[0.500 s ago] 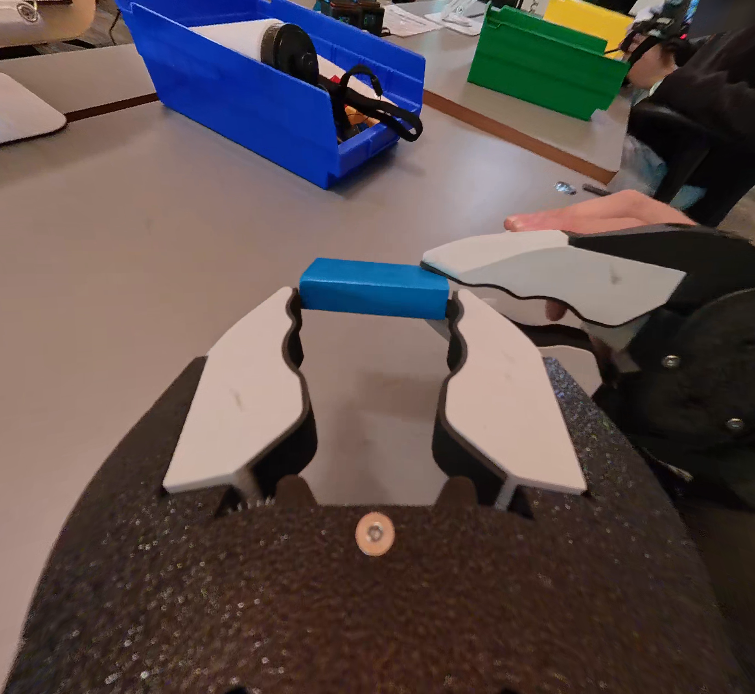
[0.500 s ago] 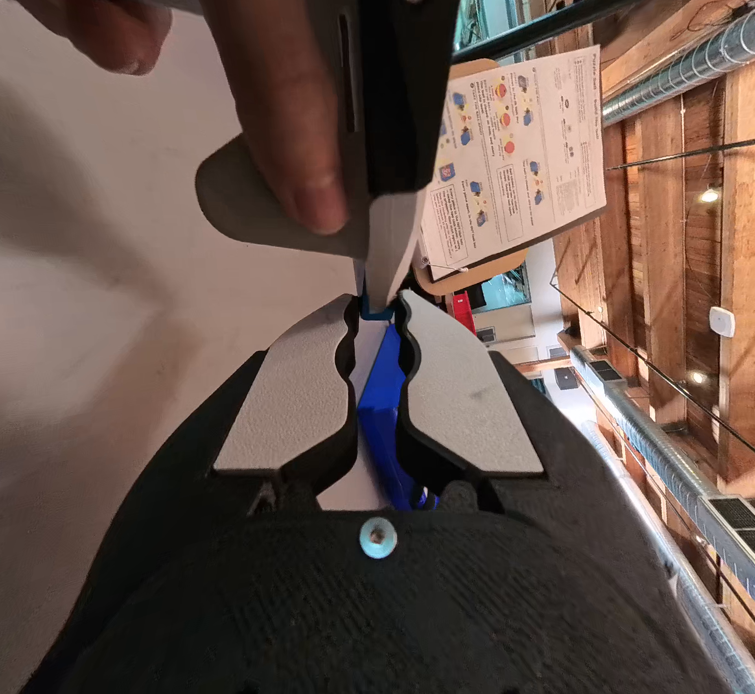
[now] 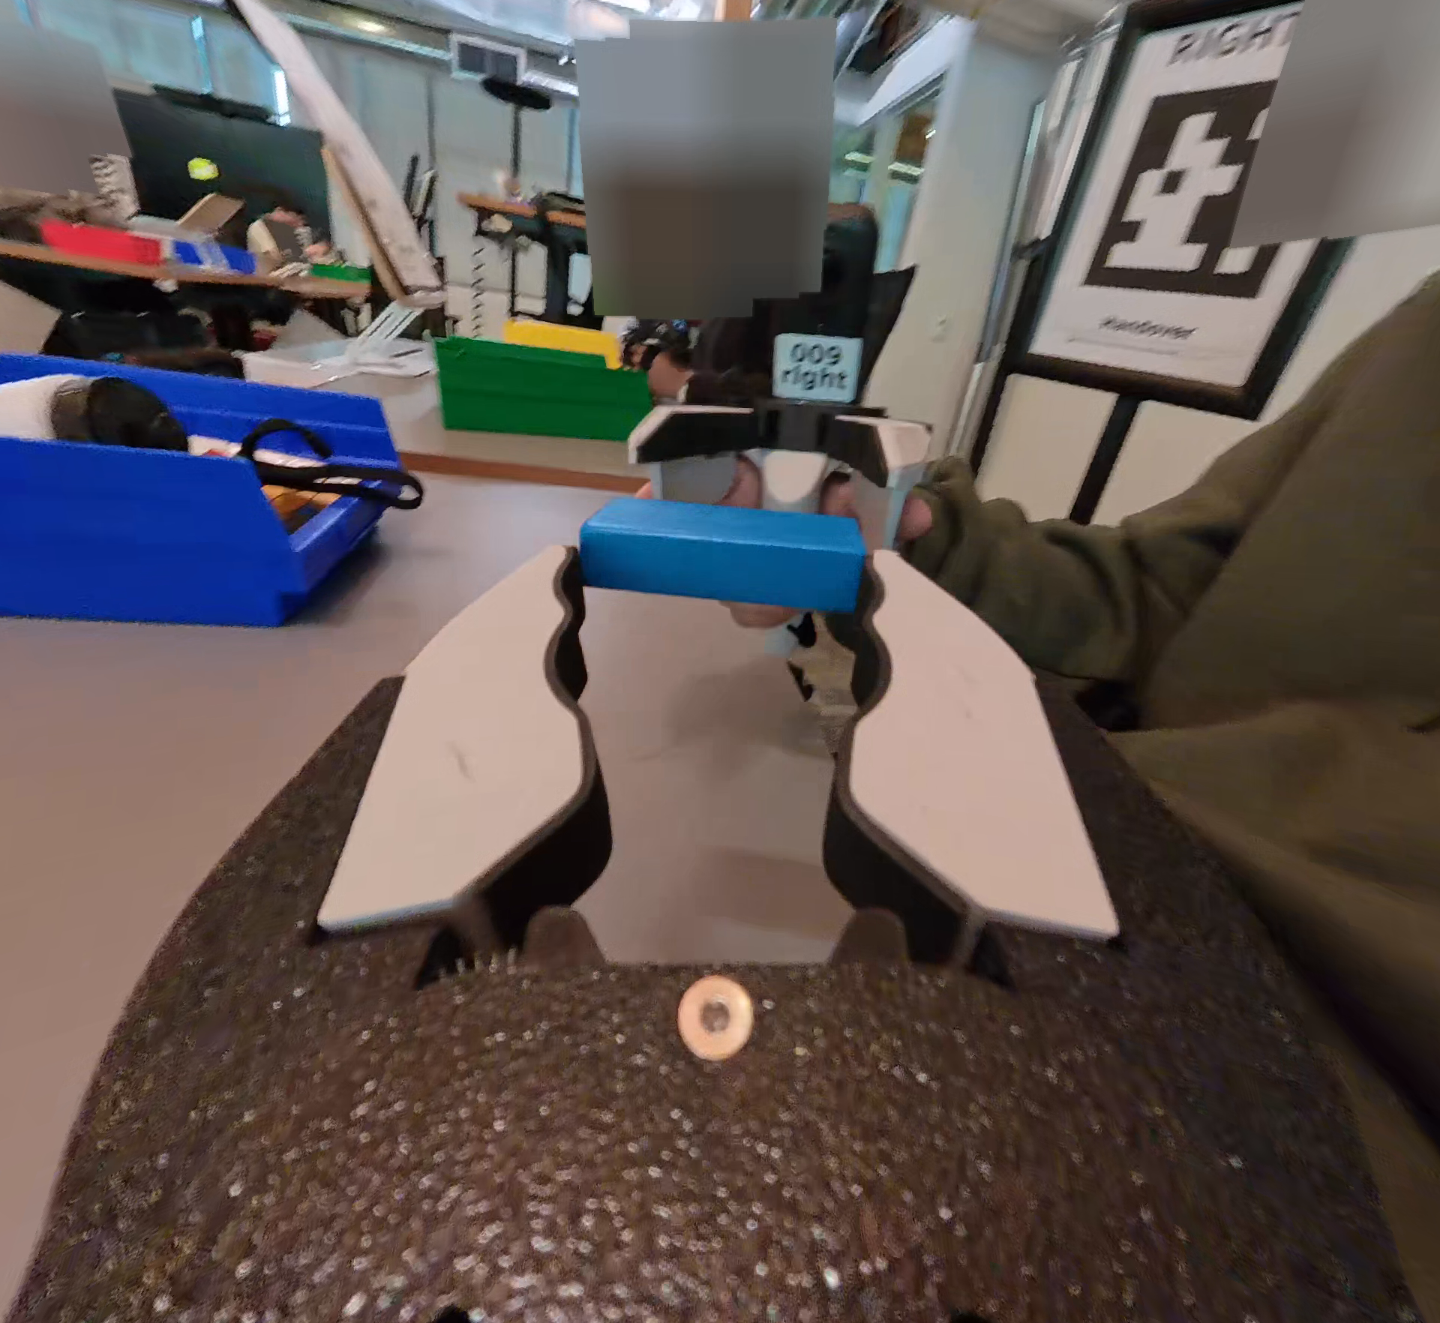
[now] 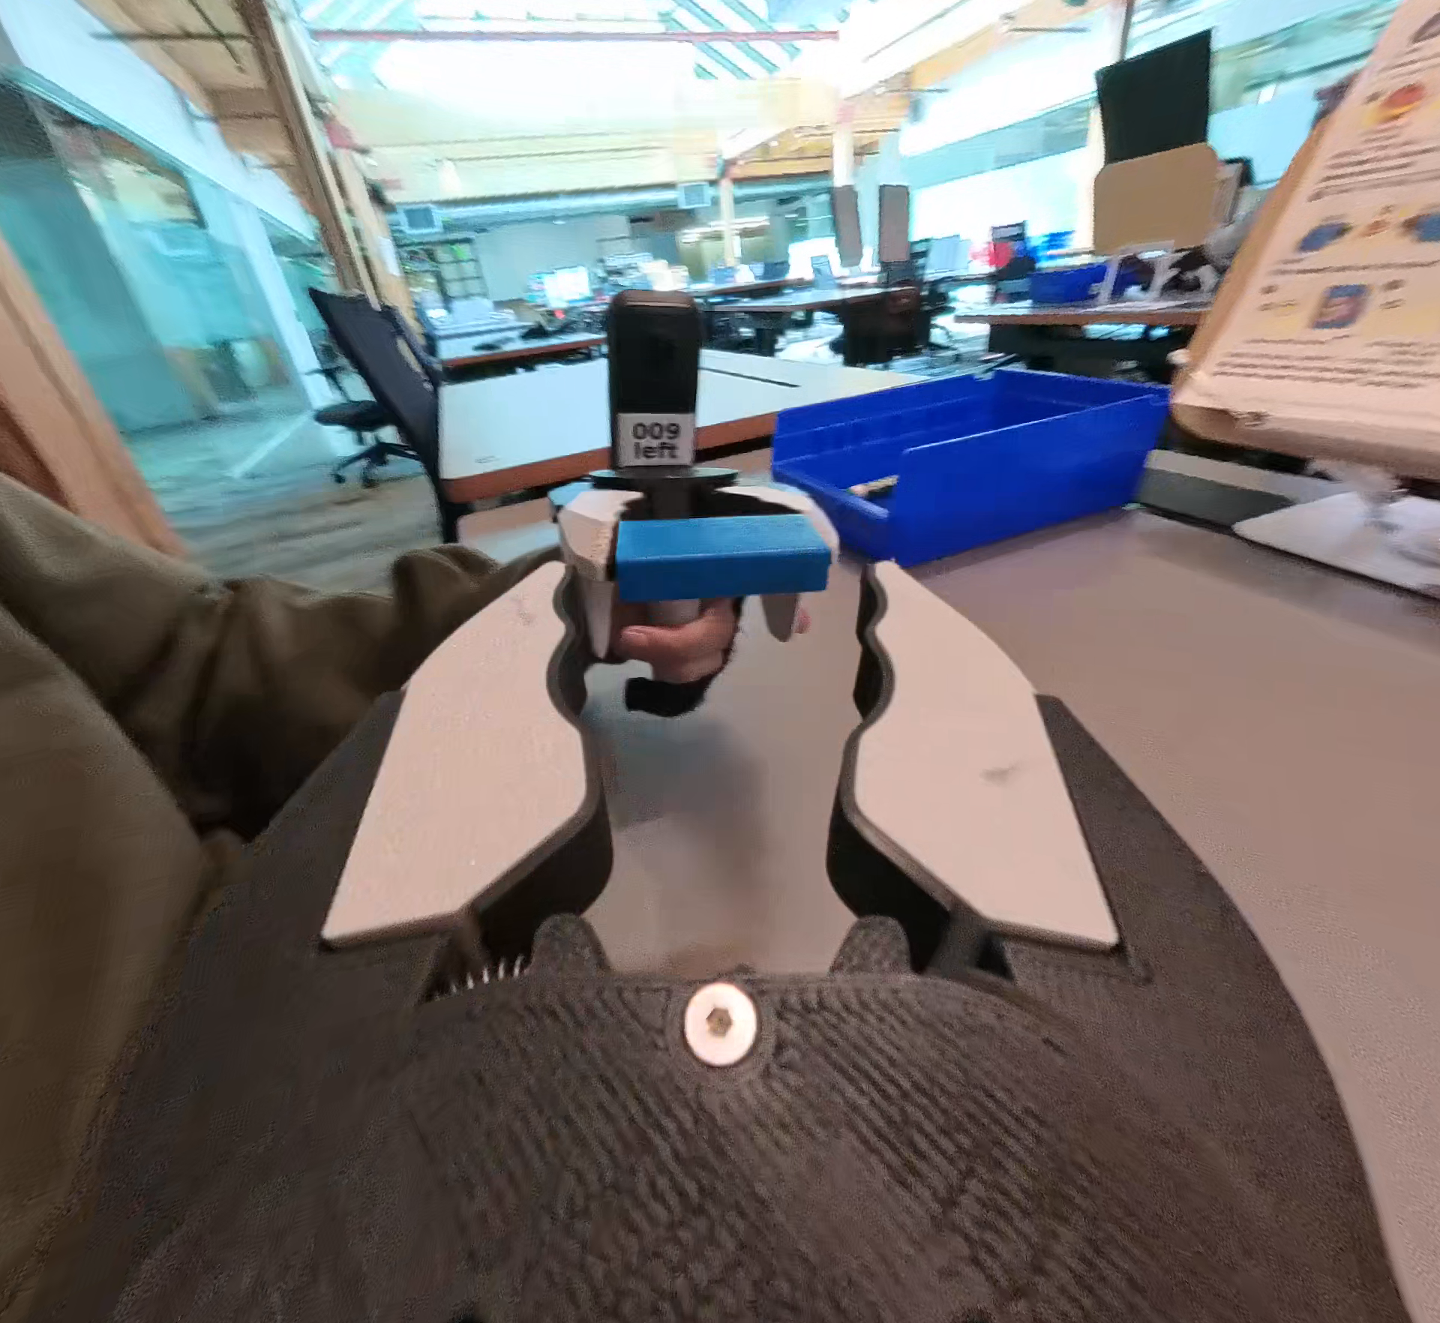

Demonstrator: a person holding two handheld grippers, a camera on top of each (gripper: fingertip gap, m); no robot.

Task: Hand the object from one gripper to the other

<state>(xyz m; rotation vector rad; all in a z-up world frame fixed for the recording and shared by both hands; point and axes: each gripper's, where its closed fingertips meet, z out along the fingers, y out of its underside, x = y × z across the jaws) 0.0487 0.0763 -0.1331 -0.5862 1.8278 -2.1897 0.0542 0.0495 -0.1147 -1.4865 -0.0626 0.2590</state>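
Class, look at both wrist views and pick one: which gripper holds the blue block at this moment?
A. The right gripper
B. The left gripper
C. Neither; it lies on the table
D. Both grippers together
B: the blue block is clamped between the left gripper's fingertips, while the right gripper is open and apart from it.

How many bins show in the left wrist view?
3: a blue bin at left, a green bin farther back, a yellow bin just behind it. Blurred coloured shapes on the far table may be more.
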